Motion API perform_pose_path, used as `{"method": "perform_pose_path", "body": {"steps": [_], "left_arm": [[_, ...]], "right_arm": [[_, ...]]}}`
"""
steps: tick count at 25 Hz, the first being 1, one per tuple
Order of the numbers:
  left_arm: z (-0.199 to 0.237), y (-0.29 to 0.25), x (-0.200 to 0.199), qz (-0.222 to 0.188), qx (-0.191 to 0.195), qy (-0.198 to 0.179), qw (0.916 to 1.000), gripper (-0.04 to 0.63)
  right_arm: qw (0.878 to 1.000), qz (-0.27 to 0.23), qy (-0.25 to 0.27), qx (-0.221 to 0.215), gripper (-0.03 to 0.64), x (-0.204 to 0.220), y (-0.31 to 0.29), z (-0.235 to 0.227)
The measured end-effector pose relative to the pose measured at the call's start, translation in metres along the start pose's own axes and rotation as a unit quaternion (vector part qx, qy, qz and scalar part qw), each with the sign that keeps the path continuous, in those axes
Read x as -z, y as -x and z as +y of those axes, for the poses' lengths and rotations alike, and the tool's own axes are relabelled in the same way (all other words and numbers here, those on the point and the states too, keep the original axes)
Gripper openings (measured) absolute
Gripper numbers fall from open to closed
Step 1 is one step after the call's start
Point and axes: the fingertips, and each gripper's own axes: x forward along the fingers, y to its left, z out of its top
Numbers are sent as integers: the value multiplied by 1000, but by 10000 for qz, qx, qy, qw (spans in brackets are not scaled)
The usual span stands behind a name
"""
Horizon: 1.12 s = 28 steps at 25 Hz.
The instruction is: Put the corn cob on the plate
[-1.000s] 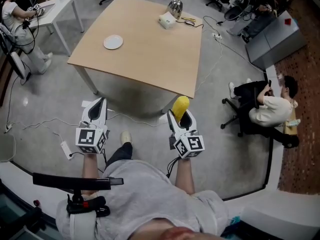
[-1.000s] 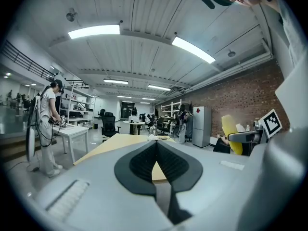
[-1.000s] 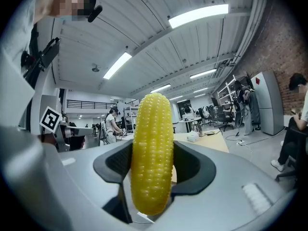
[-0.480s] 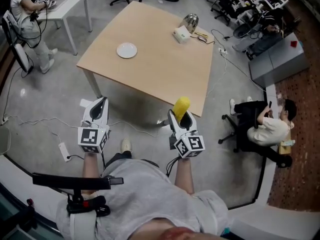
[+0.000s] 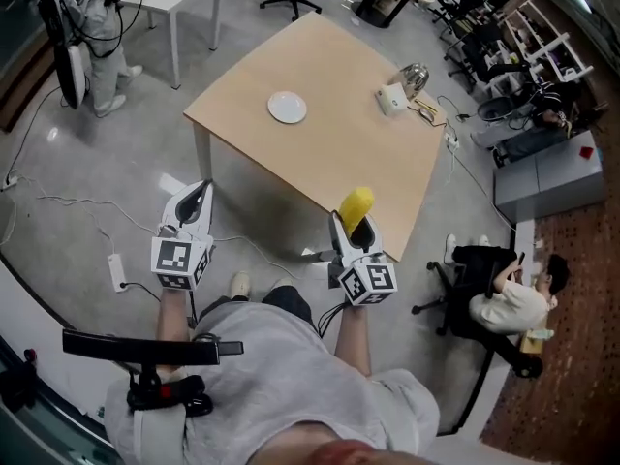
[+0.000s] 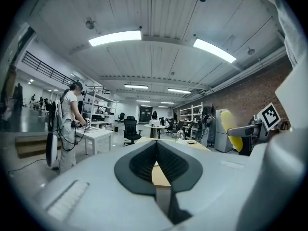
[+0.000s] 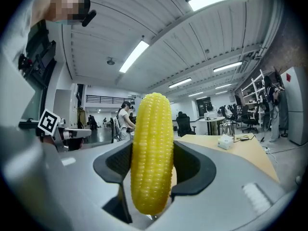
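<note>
A yellow corn cob [image 7: 151, 153] stands upright between the jaws of my right gripper [image 7: 152, 165], which is shut on it; in the head view the corn cob [image 5: 356, 204] sticks up from the right gripper [image 5: 354, 229] just short of the table's near edge. My left gripper [image 5: 198, 204] hangs over the floor left of the table, shut with nothing in it; in its own view the left gripper [image 6: 157, 161] shows closed pads. A white plate [image 5: 287, 107] lies on the wooden table [image 5: 334, 114], far from both grippers.
A white box [image 5: 392, 98] and a metal kettle [image 5: 416, 76] sit at the table's far right. Cables [image 5: 77, 201] trail over the floor. A person [image 5: 509, 303] sits on a chair at the right; another person [image 5: 92, 8] stands at a white desk far left.
The table and plate have shifted right and nearer in the head view as I moved around it. Both grippers keep their hold and pose.
</note>
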Motion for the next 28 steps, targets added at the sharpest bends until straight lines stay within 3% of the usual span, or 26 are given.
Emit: {"method": "perform_pose_path", "body": {"steps": [4,13,28], "left_arm": [[22,2,9,14,-243,-78,9997,20],[67,-2,15,-16,-741,180,9971,20],[113,-117,9,100,-807,94,9966,20]], "right_arm": [[9998,110,-8,-187,250,4,-32,4],[9981,162,113,-585,251,-2,-88,16],[9979,320,-25,-557,250,10,-207,-47]]}}
